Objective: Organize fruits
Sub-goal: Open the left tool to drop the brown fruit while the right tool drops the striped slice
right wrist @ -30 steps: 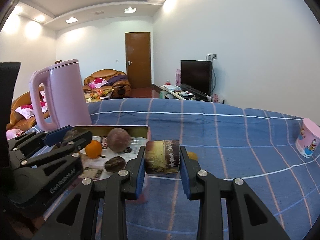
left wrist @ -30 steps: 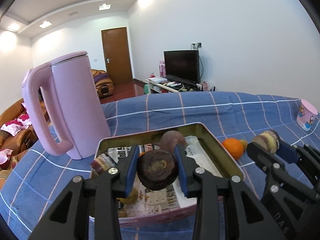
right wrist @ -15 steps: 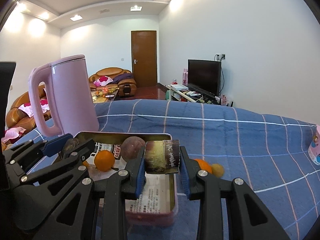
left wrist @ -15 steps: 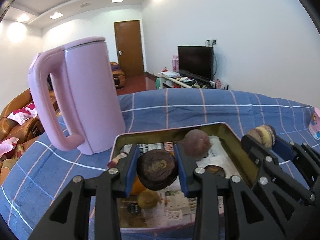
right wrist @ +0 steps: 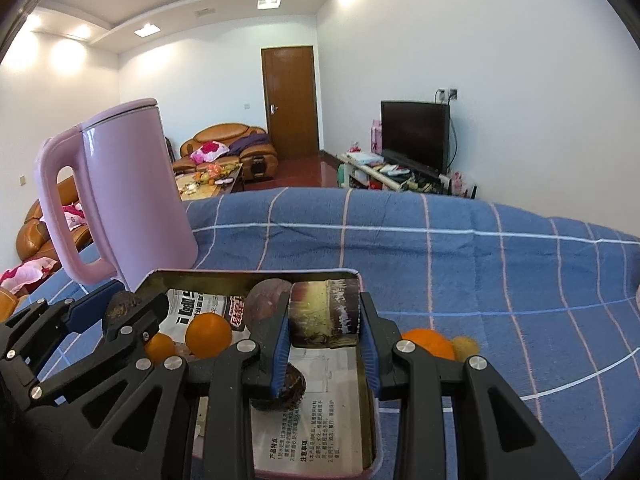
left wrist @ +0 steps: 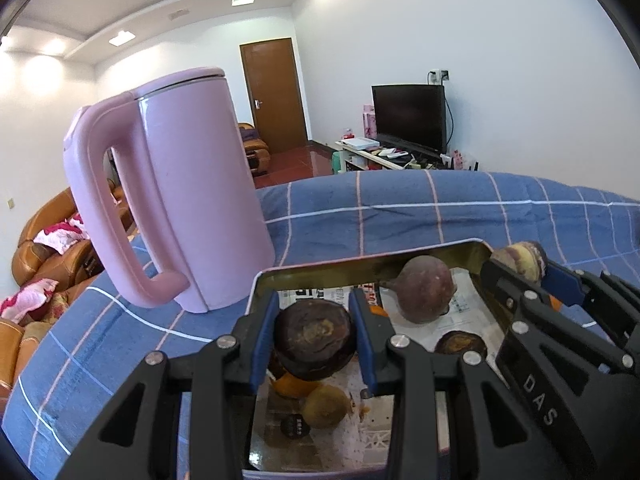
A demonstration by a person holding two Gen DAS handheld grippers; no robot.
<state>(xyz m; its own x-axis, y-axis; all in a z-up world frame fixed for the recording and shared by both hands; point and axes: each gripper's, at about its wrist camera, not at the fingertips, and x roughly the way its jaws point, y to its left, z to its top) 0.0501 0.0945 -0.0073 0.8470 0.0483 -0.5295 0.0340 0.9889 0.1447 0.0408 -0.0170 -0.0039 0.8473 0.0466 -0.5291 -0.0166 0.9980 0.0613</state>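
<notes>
Fingers (left wrist: 262, 344) round dark fruit (left wrist: 314, 340) over fruit-filled tin (left wrist: 360, 262)

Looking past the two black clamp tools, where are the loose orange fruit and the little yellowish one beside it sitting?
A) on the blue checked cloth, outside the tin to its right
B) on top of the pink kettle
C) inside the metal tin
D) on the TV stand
A: in the right wrist view the orange and the small yellowish fruit lie on the blue checked cloth, beyond the tin's right wall.
</notes>
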